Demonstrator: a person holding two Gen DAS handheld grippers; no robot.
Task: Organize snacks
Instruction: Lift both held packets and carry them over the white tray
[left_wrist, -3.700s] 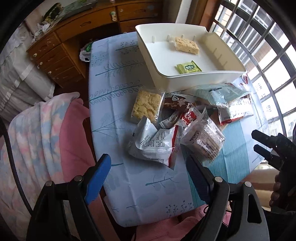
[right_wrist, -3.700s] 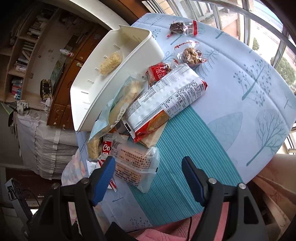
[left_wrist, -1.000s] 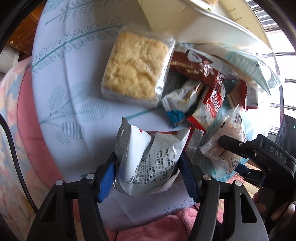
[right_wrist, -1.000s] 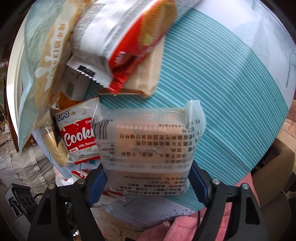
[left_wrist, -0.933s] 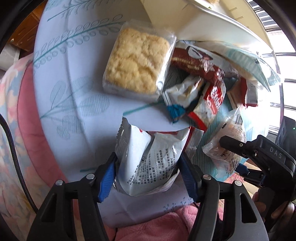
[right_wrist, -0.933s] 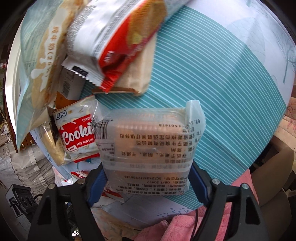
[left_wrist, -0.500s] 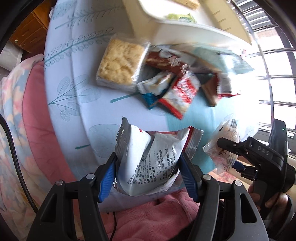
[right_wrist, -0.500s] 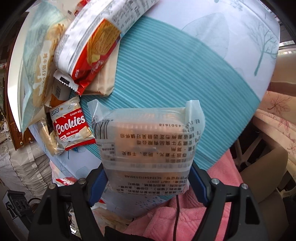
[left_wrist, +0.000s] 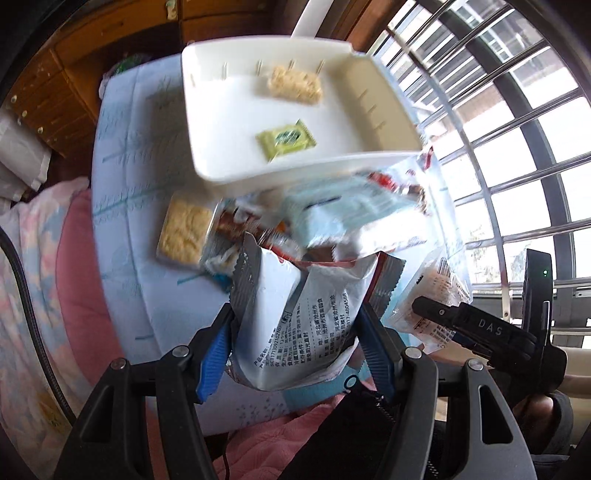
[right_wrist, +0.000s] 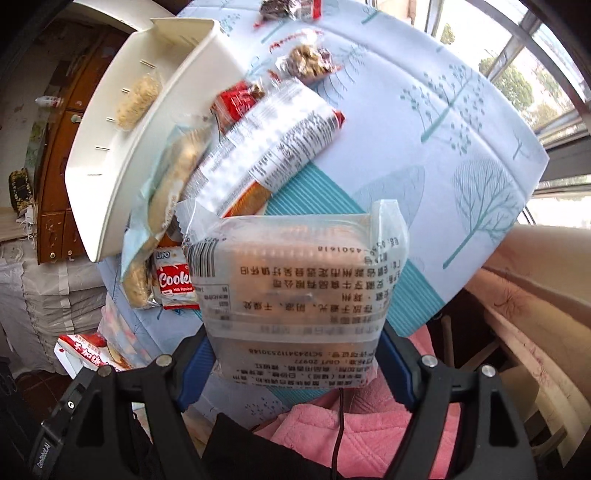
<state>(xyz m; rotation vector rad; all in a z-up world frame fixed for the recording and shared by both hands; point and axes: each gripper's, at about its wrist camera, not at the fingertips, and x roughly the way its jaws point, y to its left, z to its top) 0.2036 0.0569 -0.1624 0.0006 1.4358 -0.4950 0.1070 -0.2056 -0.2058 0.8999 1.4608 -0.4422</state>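
My left gripper (left_wrist: 297, 343) is shut on a white and red snack bag (left_wrist: 299, 317), held above the near end of the table. My right gripper (right_wrist: 295, 354) is shut on a clear wrapped cracker pack (right_wrist: 295, 280), also lifted off the table; that pack (left_wrist: 430, 306) and the right gripper show at the right of the left wrist view. A white tray (left_wrist: 221, 122) stands at the far side and holds a yellow crispy bar (left_wrist: 293, 85) and a small green packet (left_wrist: 286, 138). A heap of snacks (left_wrist: 332, 214) lies in front of the tray.
A square rice cracker (left_wrist: 184, 232) lies left of the heap. The right wrist view shows a long biscuit pack (right_wrist: 273, 144), a Cookies packet (right_wrist: 173, 284) and nut packets (right_wrist: 310, 62) on the tree-print cloth (right_wrist: 443, 129). Pink blanket lies near me, wooden drawers behind, a barred window to the right.
Both grippers have risen with their packs, so the table looks farther away and the whole tray has come into view. The grips have not changed.
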